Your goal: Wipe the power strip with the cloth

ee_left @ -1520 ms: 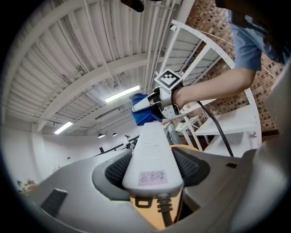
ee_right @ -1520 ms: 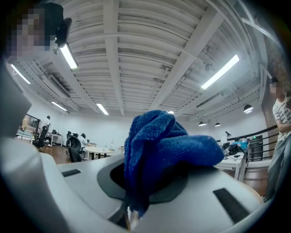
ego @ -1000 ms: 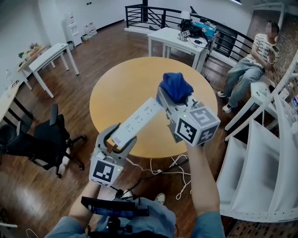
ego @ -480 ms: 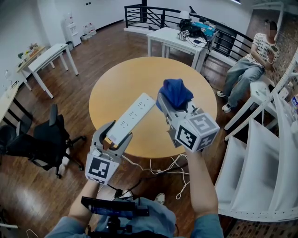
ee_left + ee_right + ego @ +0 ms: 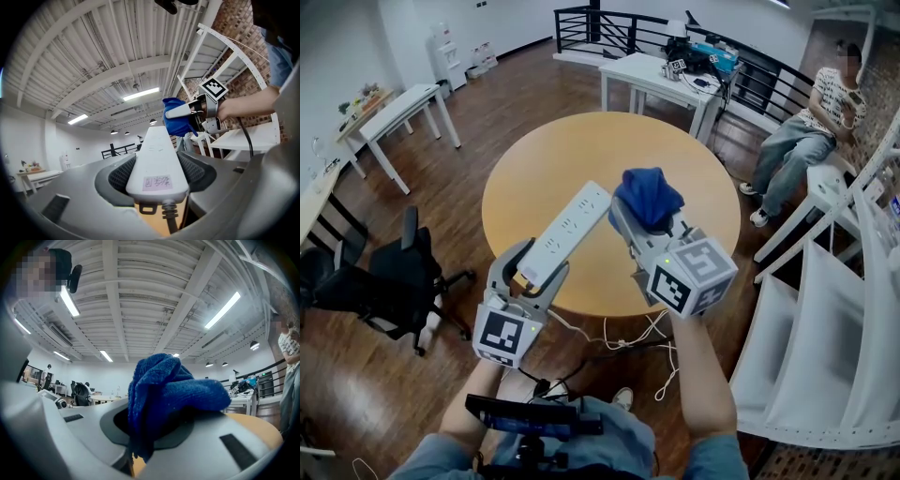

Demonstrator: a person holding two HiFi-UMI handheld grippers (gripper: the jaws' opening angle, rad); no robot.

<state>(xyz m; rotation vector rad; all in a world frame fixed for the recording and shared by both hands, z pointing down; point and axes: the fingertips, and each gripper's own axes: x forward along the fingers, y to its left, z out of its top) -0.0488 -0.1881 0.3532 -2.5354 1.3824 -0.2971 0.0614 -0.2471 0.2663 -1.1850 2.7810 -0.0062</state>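
Left gripper (image 5: 534, 269) clamping the long white power strip (image 5: 567, 230), right gripper (image 5: 639, 217) at three o'clock pinching bunched blue cloth (image 5: 649, 195), I judged lengthwise strokes best.

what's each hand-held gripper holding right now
Left hand-held gripper: shut on the power strip.
Right hand-held gripper: shut on the cloth.
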